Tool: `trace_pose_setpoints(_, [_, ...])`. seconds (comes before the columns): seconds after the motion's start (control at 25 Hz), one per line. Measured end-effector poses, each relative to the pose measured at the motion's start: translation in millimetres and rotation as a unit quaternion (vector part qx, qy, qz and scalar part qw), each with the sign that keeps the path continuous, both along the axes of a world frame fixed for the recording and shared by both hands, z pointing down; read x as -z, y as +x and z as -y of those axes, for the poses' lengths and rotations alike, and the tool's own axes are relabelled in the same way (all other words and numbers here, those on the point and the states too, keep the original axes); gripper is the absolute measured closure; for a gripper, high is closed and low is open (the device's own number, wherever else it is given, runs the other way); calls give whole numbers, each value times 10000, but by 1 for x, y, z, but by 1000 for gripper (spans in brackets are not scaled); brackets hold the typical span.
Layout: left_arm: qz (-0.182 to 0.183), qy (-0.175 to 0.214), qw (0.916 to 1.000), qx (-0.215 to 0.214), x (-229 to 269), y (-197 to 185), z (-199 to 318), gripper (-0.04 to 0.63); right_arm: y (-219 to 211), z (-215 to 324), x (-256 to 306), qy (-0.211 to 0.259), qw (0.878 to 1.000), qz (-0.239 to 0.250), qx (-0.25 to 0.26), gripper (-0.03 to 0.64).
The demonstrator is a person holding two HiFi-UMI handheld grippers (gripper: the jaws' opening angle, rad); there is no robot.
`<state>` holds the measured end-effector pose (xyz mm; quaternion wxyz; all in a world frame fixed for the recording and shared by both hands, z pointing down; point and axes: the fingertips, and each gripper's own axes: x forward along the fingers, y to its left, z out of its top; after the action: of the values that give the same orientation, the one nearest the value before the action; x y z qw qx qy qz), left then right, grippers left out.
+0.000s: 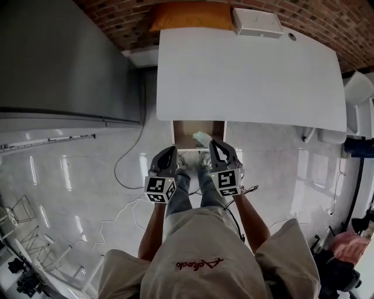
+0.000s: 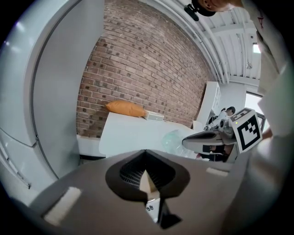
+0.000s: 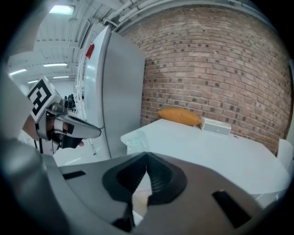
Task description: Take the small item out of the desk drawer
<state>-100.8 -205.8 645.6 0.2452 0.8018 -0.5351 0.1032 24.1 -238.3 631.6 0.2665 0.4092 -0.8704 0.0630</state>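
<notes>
Under the front edge of the white desk [image 1: 245, 76] a small drawer [image 1: 184, 133] stands open. A small clear, pale-green packet [image 1: 203, 138] sits at the tip of my right gripper [image 1: 212, 143], over the drawer's right side. That gripper is shut, and the packet [image 3: 133, 140] shows just ahead of its jaws [image 3: 147, 155]. The left gripper view shows the same packet [image 2: 174, 140] at the right gripper's tip [image 2: 190, 141]. My left gripper [image 1: 173, 149] hovers beside the drawer's left front, shut [image 2: 146, 152] and holding nothing.
An orange cushion [image 1: 190, 16] and a white box [image 1: 257, 22] lie at the desk's far edge against the brick wall. A tall grey cabinet [image 1: 58, 58] stands to the left. A cable [image 1: 125, 169] trails over the glossy floor. White furniture [image 1: 356, 87] stands at the right.
</notes>
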Motion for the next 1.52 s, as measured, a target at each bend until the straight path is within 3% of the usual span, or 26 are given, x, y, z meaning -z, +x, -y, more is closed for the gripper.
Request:
trace_pose_setpoints(0.6, [182,902,9957,55,97,-5,29,586,24,22,99,735,9949,486,-482,604])
trace_pose_setpoints(1.52, [279,1793,9834,48,182,-22,65,586,46,37,171,1378,9811,812,-1091,604])
